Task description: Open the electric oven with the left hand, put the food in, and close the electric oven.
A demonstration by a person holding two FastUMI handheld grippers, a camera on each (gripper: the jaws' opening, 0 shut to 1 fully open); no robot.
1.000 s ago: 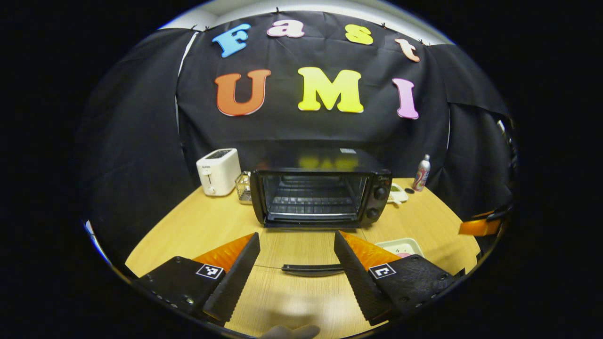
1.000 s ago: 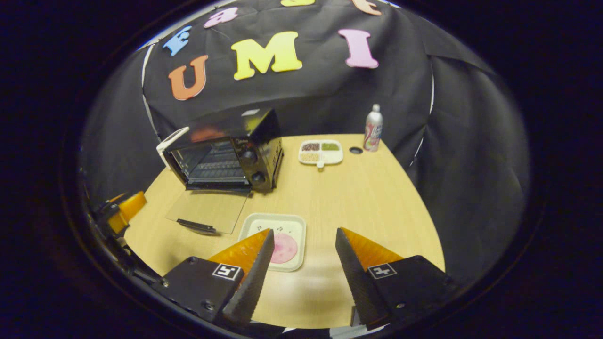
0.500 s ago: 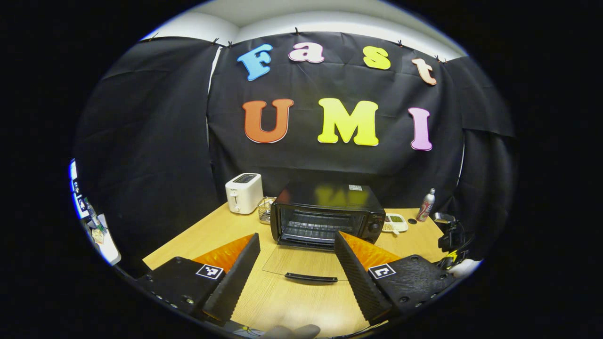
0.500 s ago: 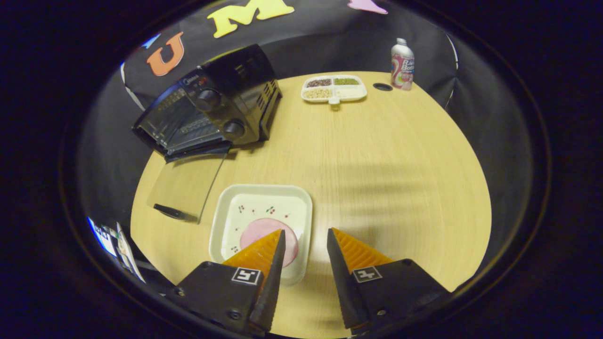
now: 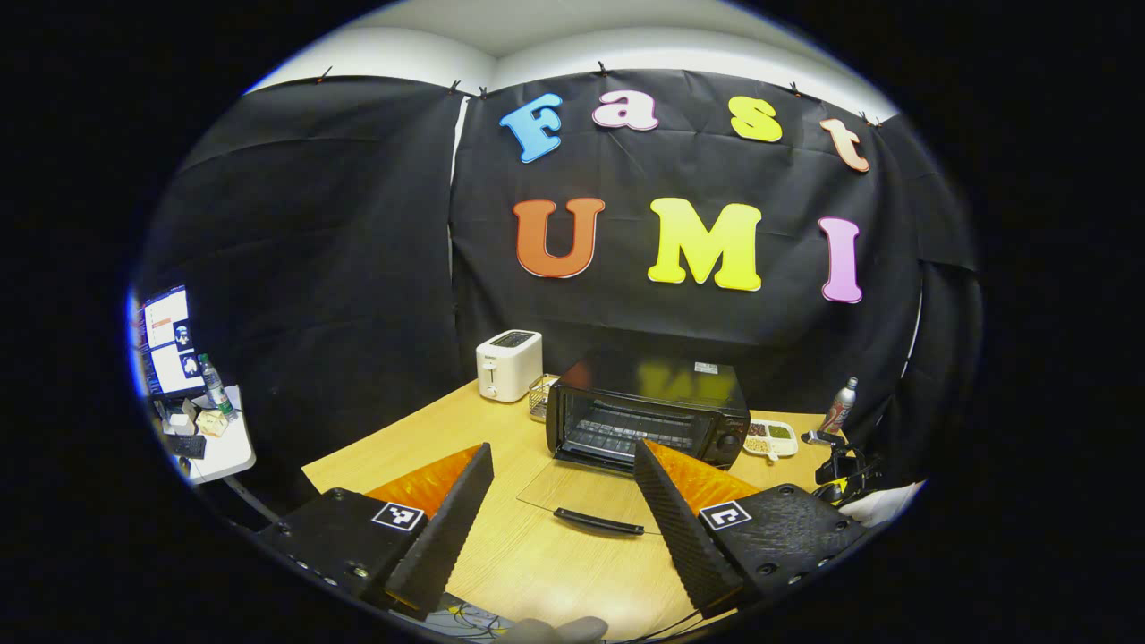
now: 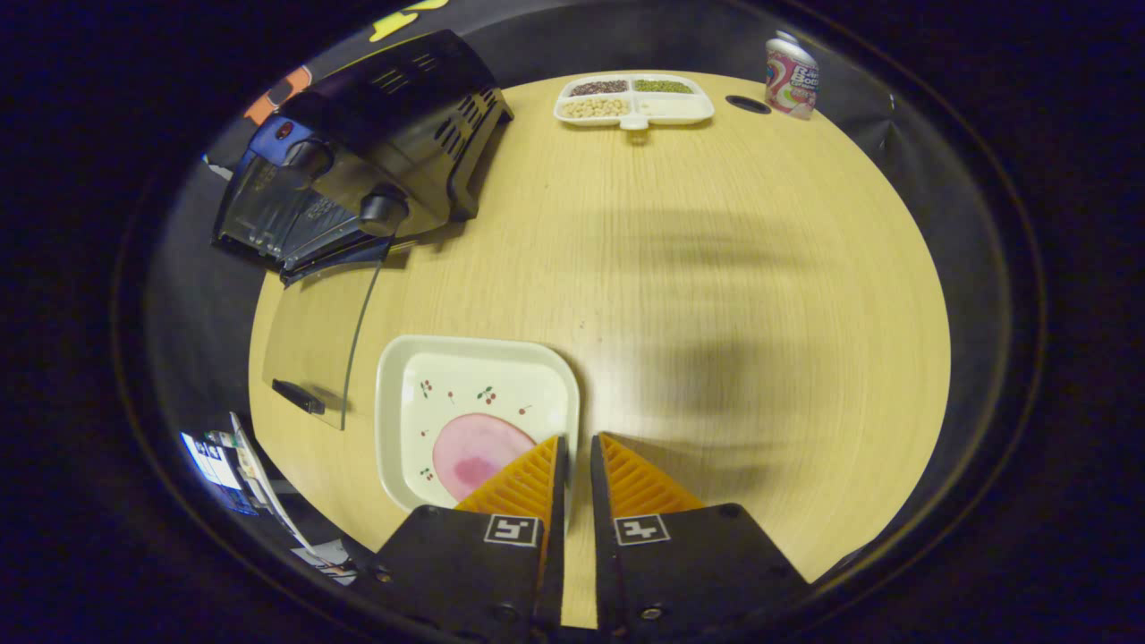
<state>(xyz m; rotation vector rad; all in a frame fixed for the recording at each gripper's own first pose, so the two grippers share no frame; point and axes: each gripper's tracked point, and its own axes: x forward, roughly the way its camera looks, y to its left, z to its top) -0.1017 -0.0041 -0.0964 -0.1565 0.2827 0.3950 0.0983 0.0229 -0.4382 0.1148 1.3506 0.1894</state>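
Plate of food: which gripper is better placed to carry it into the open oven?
Right. The right gripper sits nearly shut at the plate rim; the left gripper hangs open, back from the oven.

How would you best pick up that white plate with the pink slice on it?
Grip the plate by its raised rim on the near right edge, coming from the right gripper's side. The rim stands above the table, and the pink slice lies inward.

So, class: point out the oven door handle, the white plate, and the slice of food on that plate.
oven door handle [image 5: 597,521], left gripper view, middle of the dark bar
white plate [image 6: 474,353], right gripper view, far rim
slice of food [image 6: 474,447], right gripper view, centre of the pink round
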